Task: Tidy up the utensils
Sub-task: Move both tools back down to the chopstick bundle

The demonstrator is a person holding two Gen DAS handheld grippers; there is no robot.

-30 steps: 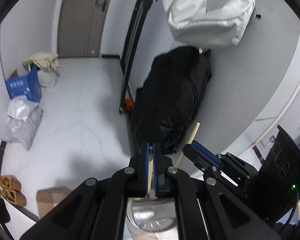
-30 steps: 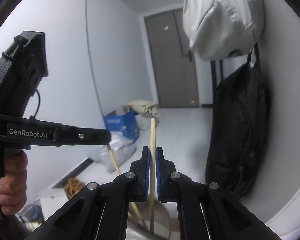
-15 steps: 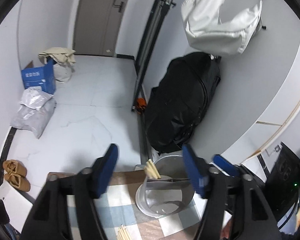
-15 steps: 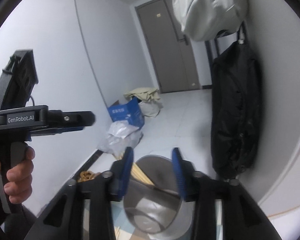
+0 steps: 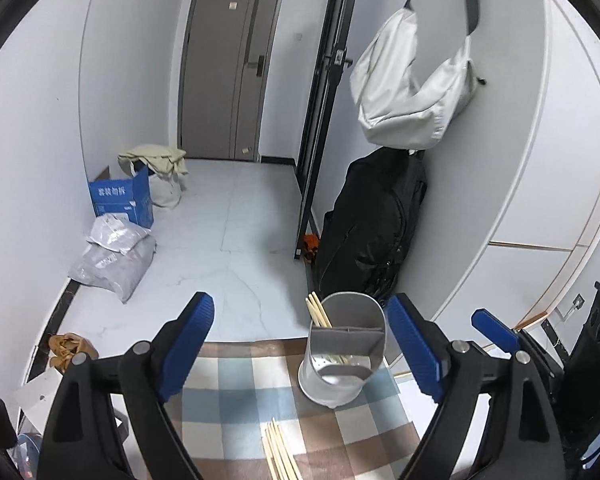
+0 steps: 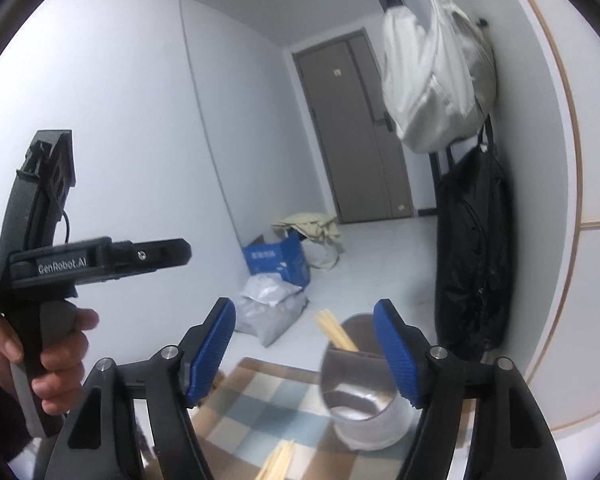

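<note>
While both our tools hung above the checked cloth (image 5: pixel 236 372), the left gripper (image 5: pixel 300 344) stood spread wide with nothing between its blue pads; its jaws had just been opening. The right gripper (image 6: pixel 304 352) was also spread and empty, its jaws likewise just opened. The grey utensil holder (image 5: pixel 346 356) stood on the cloth, with chopsticks (image 5: pixel 319 312) leaning in its back compartment. More loose chopsticks (image 5: pixel 280 456) lay on the cloth nearer to us.
</note>
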